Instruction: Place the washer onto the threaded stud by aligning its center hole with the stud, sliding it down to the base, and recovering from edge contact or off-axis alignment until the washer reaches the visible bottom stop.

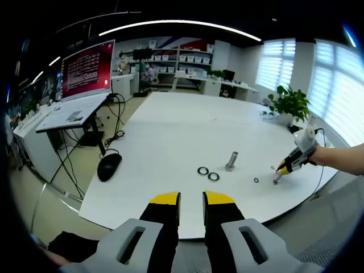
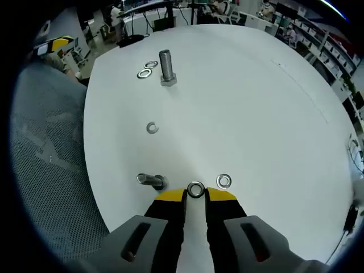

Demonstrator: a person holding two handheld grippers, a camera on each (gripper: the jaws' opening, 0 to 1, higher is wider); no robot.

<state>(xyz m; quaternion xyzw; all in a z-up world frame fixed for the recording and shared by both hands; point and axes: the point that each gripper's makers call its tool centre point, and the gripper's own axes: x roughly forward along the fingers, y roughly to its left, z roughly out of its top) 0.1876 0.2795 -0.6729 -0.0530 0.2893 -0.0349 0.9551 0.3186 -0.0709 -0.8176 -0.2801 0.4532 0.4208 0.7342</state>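
The threaded stud (image 2: 165,63) stands upright on its hex base on the white table (image 2: 256,102), far ahead of my right gripper (image 2: 195,194). That gripper's yellow tips are low at the table and closed on a steel washer (image 2: 195,189). Two more washers (image 2: 147,69) lie just beside the stud. In the left gripper view the stud (image 1: 231,160) stands mid-table with the two washers (image 1: 208,173) to its left. There the right gripper (image 1: 277,180) touches down at the right. My left gripper (image 1: 191,199) hovers off the table's near edge, slightly open and holding nothing.
A small split ring (image 2: 152,128), a bolt lying on its side (image 2: 151,181) and a loose washer (image 2: 224,181) are near my right gripper. A black mouse (image 1: 108,166), a monitor on a desk (image 1: 88,68) and a potted plant (image 1: 290,104) border the table.
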